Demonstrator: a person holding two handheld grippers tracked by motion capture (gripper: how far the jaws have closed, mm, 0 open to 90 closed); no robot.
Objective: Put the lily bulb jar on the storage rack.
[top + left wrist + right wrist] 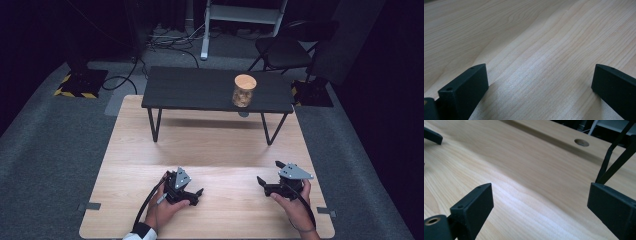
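Observation:
A glass jar [244, 91] with a cork lid and tan contents stands on the right part of a small black table [200, 90]. That table rests on the far half of a light wooden tabletop [210, 150]. My left gripper [184, 184] sits low over the near wood, left of centre, and is open. Bare wood grain lies between its jaws [540, 68]. My right gripper [270, 171] is near the front right and is also open. Its own view [540, 187] has bare wood between its jaws. The jar is far from both.
The black table's thin legs [614, 157] rise just beyond my right gripper's right jaw. A round hole [581, 142] is set in the wood behind them. One jaw of the left gripper [432, 136] pokes in at top left. A black chair [285, 50] and floor cables lie beyond.

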